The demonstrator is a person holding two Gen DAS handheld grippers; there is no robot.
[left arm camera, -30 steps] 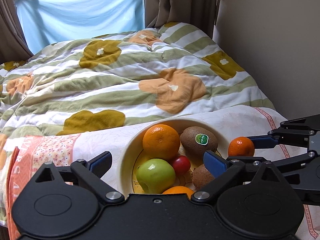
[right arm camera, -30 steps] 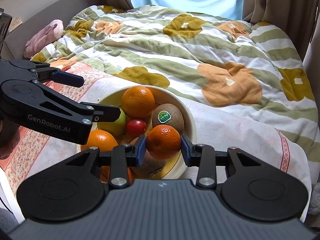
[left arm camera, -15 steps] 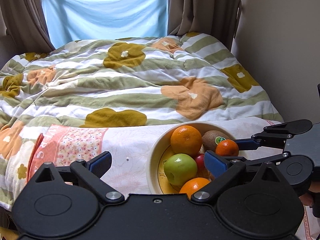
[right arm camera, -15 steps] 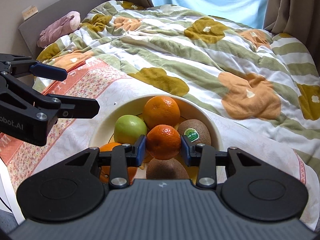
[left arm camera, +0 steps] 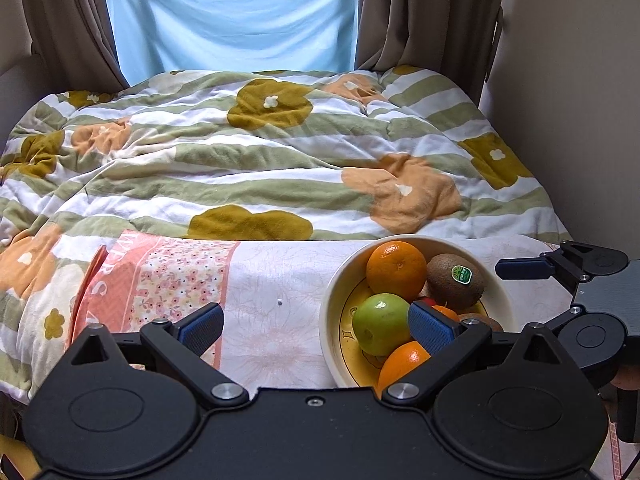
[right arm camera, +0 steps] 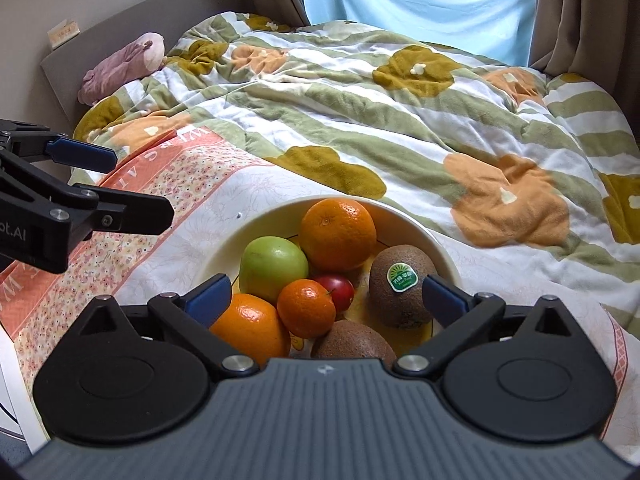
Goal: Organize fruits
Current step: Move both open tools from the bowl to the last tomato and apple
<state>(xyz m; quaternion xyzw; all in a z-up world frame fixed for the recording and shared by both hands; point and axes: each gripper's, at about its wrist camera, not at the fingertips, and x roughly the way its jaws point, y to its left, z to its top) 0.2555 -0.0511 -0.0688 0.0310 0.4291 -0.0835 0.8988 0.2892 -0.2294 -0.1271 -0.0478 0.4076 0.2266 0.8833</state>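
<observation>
A cream bowl point(right arm camera: 420, 232) on the bed holds a large orange point(right arm camera: 338, 234), a green apple point(right arm camera: 274, 266), a second orange point(right arm camera: 250, 328), a small red fruit point(right arm camera: 340, 290), a stickered kiwi point(right arm camera: 400, 284) and a plain kiwi point(right arm camera: 352, 344). A small mandarin point(right arm camera: 306, 308) rests among them. My right gripper point(right arm camera: 326, 296) hovers over the bowl with its jaws opening wide; the mandarin lies below and between them, and neither pad touches it. My left gripper point(left arm camera: 316, 326) is open and holds nothing, just left of the bowl point(left arm camera: 332, 304) over the cloth.
The bowl stands on a pink and white floral cloth point(left arm camera: 172, 276) at the bed's near edge. A rumpled flowered duvet point(left arm camera: 280, 168) covers the bed behind. A pink plush point(right arm camera: 124, 64) lies by the headboard. A wall point(left arm camera: 568, 100) borders the right side.
The right gripper, shut on the small mandarin before, has spread its jaws, and the mandarin now sits in the bowl. The left gripper has drawn away to the left of the bowl.
</observation>
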